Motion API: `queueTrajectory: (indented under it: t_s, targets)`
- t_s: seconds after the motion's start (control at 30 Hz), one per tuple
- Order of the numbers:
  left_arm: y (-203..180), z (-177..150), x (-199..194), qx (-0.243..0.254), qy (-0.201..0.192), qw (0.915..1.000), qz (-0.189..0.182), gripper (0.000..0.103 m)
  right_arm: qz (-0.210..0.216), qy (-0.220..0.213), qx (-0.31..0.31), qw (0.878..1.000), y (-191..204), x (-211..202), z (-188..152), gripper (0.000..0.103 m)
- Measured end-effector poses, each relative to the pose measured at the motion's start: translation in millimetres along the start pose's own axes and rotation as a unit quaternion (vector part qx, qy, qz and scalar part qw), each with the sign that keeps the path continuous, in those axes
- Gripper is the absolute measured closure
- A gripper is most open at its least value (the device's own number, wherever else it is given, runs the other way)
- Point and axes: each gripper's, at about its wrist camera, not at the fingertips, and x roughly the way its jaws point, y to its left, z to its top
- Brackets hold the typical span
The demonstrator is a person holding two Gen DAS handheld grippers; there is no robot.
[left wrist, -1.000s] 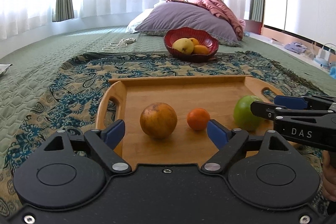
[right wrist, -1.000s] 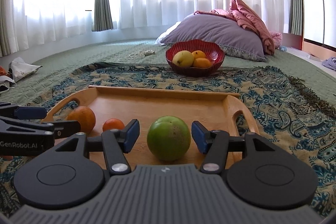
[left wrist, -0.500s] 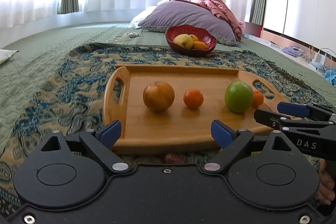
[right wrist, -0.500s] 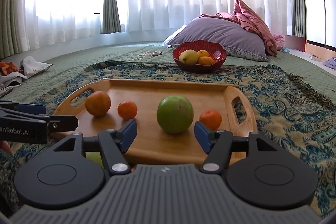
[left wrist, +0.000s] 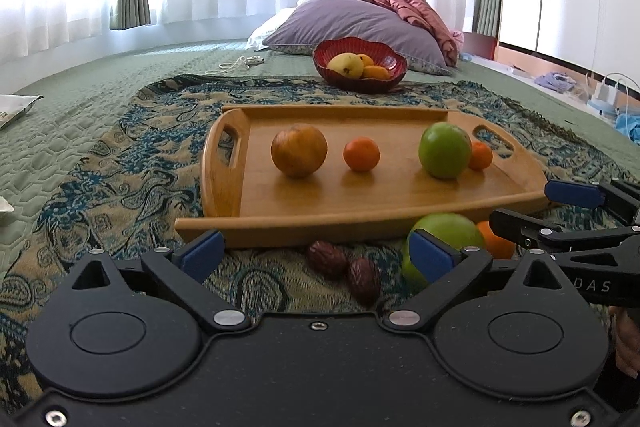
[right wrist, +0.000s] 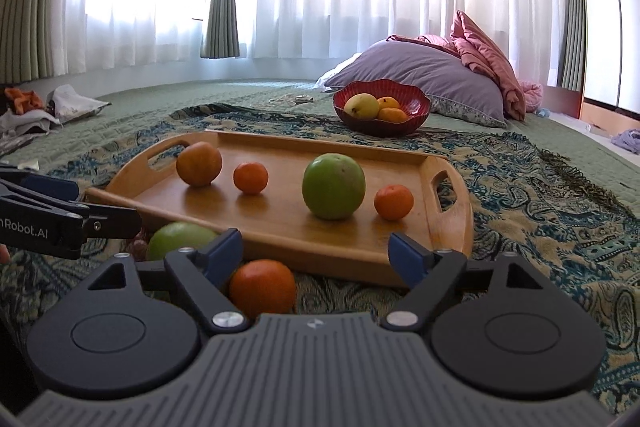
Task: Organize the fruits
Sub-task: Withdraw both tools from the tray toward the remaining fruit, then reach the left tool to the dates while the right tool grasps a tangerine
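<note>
Left gripper (left wrist: 316, 253): jaws opening wide, nothing between them.
Right gripper (right wrist: 316, 249): jaws opening, holding nothing.
Wooden tray (right wrist: 452, 239): just ahead of both grippers, bearing four fruits.
Green fruit (right wrist: 334, 185): on tray, ahead of right gripper.
Loose orange (right wrist: 262, 287): on cloth, beside right gripper's left finger.
Red bowl (left wrist: 360, 61): far beyond tray.

In your left wrist view, the rectangular wooden tray (left wrist: 224, 183) sits mid-frame on the patterned woven throw (left wrist: 120, 163). On it, left to right: the large brownish round fruit (left wrist: 299, 150), a small orange mandarin (left wrist: 361, 154), the big green round fruit (left wrist: 444, 150), and another small mandarin (left wrist: 481, 155) partly behind it. Below the tray lie two wrinkled dark dates (left wrist: 344, 267). The scalloped red bowl (left wrist: 390, 61) stands above the tray, before the grey-purple pillow (left wrist: 352, 27).
</note>
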Motion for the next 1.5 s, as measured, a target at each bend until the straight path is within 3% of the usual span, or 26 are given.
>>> queueTrajectory:
  t_s: [0.37, 0.57, 0.67, 0.73, 0.83, 1.07, 1.13, 1.3, 1.5]
  targets:
    - [0, -14, -3, 0.002, 0.007, 0.9998, 0.017, 0.003, 0.002, 0.007, -0.028, 1.000, 11, -4, -12, 0.012]
    - [-2, -21, -3, 0.000, 0.014, 0.9999, 0.010, 0.003, 0.000, 0.013, -0.025, 1.000, 12, -5, -18, 0.012]
    - [-3, -23, -5, -0.002, 0.013, 0.9999, 0.004, 0.012, -0.001, 0.019, -0.031, 0.999, 13, -4, -21, 0.012]
    - [-4, -23, -5, -0.004, 0.014, 0.9999, 0.000, 0.026, -0.002, 0.022, -0.032, 0.999, 14, -4, -24, 0.012]
    - [-6, -23, -5, -0.004, 0.018, 0.9998, 0.001, 0.040, -0.002, 0.026, -0.031, 0.999, 15, -3, -25, 0.012]
    - [-10, -25, -4, -0.002, 0.025, 0.9996, -0.014, 0.059, -0.003, 0.032, -0.033, 0.999, 18, 1, -27, 0.012]
    - [-12, -25, -3, 0.000, 0.027, 0.9995, -0.018, 0.068, -0.004, 0.034, -0.031, 0.999, 17, 2, -27, 0.014]
    - [-18, -24, -2, 0.006, 0.024, 0.9992, -0.031, 0.073, -0.010, 0.034, -0.037, 0.999, 19, 2, -26, 0.022]
    - [-22, -22, 6, 0.005, 0.028, 0.9994, -0.018, 0.076, -0.009, 0.029, -0.030, 0.999, 19, 1, -22, 0.036]
